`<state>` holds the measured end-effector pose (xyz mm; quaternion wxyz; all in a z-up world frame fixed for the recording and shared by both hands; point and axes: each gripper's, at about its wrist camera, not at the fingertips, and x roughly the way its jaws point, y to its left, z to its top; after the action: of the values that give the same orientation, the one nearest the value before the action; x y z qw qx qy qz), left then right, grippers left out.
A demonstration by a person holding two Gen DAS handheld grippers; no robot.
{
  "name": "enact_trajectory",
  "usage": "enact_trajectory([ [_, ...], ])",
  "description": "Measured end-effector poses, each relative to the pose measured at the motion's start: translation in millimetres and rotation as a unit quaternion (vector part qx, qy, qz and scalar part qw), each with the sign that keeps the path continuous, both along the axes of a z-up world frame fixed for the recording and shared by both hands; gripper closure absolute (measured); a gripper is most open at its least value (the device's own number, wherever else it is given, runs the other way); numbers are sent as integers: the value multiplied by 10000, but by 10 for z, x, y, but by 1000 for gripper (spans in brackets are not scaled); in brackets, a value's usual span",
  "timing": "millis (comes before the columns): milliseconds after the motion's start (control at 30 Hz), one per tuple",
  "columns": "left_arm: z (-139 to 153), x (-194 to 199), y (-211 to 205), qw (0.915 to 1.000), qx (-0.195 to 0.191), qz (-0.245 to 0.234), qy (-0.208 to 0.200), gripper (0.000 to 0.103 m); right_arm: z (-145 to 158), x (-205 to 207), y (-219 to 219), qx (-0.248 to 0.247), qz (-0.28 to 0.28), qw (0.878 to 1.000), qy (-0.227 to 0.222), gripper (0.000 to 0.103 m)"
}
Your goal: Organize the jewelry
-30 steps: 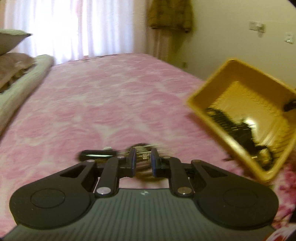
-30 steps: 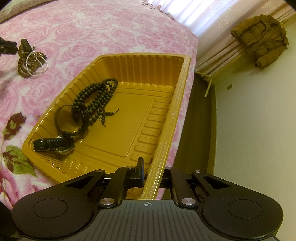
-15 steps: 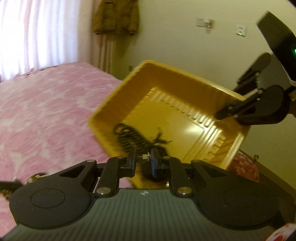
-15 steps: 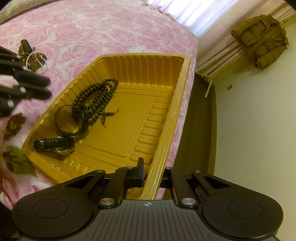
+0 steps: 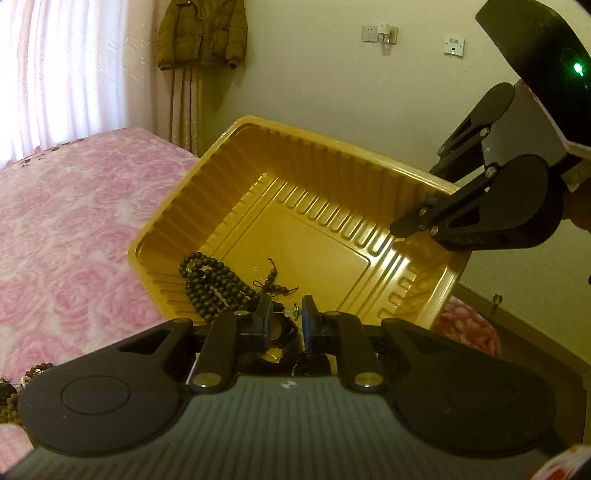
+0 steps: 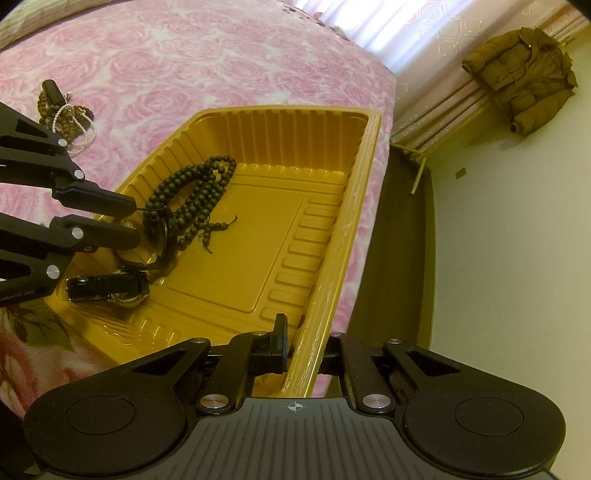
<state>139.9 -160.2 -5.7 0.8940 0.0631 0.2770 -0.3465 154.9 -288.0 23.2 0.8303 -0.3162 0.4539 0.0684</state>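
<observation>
A yellow plastic tray (image 5: 314, 251) (image 6: 258, 236) lies on the pink bed near its edge. In it are a dark bead string (image 5: 214, 280) (image 6: 192, 192), a round black watch (image 6: 159, 240) and a black strapped watch (image 6: 107, 288). My right gripper (image 6: 303, 343) (image 5: 402, 225) is shut on the tray's near rim. My left gripper (image 5: 284, 310) (image 6: 129, 218) hovers over the tray's left end, shut on a small silvery piece with a clear knob (image 5: 291, 309). A pile of beads, pearls and a black strap (image 6: 66, 114) stays on the bed.
The rose-patterned bedcover (image 6: 184, 66) (image 5: 55, 221) stretches left and back. Right of the tray the bed ends at a dark floor strip (image 6: 399, 240). An olive jacket (image 5: 201, 33) (image 6: 521, 77) hangs by the curtain. Some beads (image 5: 40, 367) show at the lower left.
My left gripper has swung from the pile on the bed to above the tray, still shut on the small piece. The right gripper and the tray have not moved.
</observation>
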Motion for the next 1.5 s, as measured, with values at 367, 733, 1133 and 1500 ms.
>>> enact_trajectory([
  [367,-12,-26,-107,9999,108,-77,1,68,2,-3,2,-4,-1,10000,-1,95],
  [733,-35,-33,109,9998,84,190,23,68,0,-11,6,-6,0,10000,-1,95],
  [1133,-232,-105,1263,9864,281,1613,121,68,-7,-19,6,-12,-11,10000,4,95],
  [1500,-405,104,2244,9548,609,2901,209,68,-10,-25,11,-19,-15,10000,5,95],
])
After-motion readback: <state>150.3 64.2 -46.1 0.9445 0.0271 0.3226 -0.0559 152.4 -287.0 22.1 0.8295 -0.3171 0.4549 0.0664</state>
